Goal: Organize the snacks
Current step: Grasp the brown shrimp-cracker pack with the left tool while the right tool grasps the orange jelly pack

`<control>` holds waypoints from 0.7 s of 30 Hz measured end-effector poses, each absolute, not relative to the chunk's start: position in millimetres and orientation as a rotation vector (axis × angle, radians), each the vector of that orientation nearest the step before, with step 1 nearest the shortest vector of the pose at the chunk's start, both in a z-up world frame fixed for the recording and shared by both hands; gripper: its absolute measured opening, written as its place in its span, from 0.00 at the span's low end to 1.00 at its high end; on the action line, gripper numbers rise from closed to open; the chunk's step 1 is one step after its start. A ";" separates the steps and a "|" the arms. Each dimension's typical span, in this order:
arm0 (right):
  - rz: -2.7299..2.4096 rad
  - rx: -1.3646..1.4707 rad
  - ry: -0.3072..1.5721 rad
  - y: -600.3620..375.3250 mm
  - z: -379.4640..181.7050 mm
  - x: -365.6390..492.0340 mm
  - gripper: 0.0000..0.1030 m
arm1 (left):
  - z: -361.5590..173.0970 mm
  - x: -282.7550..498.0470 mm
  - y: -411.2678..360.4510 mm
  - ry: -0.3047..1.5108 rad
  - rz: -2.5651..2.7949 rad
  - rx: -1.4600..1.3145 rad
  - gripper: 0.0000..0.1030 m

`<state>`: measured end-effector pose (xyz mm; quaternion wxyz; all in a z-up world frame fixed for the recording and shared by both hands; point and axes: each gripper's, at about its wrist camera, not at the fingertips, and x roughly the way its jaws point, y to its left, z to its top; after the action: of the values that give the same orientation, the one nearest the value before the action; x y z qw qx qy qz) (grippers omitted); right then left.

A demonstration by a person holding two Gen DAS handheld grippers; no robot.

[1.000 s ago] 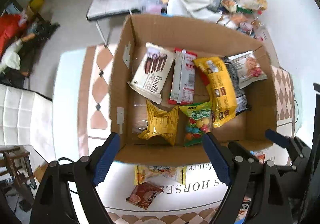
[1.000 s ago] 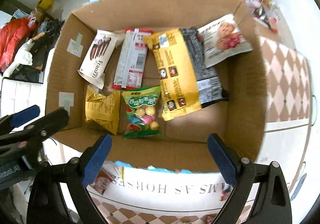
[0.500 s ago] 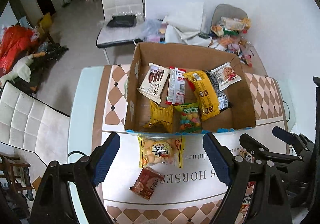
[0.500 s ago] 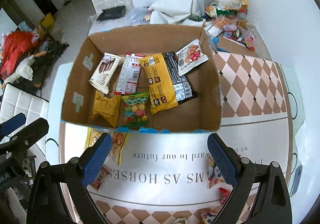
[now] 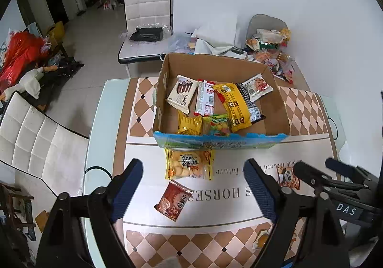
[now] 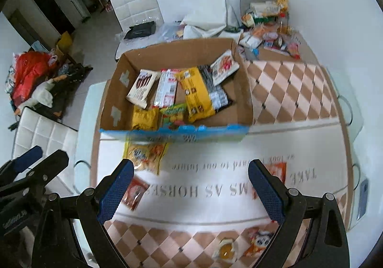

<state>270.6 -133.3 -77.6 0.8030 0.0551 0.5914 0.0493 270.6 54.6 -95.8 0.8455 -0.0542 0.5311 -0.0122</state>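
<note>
An open cardboard box (image 5: 162, 90) on the table holds several snack packs, among them a white Franzzi pack (image 5: 182, 96), a long yellow pack (image 5: 233, 107) and a green candy bag (image 5: 217, 124). In front of the box lie a yellow bag of puffs (image 5: 189, 165) and a red-brown packet (image 5: 173, 201). My left gripper (image 5: 192, 163) hovers high above these two, its jaws opening with nothing held between them. Over the white cloth with lettering, my right gripper (image 6: 191, 163) is open and empty. An orange panda packet (image 6: 278, 169) lies by its right finger.
Two small packets (image 6: 225, 251) lie near the table's front edge. A phone (image 6: 362, 198) rests at the right edge. A heap of snacks (image 5: 268, 45) sits behind the box. White chairs (image 5: 36, 138) stand at the left and at the back (image 5: 146, 16).
Both grippers have risen and drawn back from over the box. The box now looks smaller, and the loose packets on the table in front of it have come into view.
</note>
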 end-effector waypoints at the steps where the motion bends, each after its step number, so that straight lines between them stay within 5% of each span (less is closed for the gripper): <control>1: 0.105 0.133 1.284 -137.1 -82.3 265.1 0.96 | -99.7 265.8 53.6 1.119 -0.033 -0.113 0.90; 21: -0.143 0.365 1.848 -220.9 -327.3 123.9 0.95 | -274.5 202.6 63.2 1.532 0.034 -0.015 0.90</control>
<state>123.9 -220.9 -327.3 0.5859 0.1564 0.7927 -0.0615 202.6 63.2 -274.5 0.7205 -0.0068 0.6932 0.0153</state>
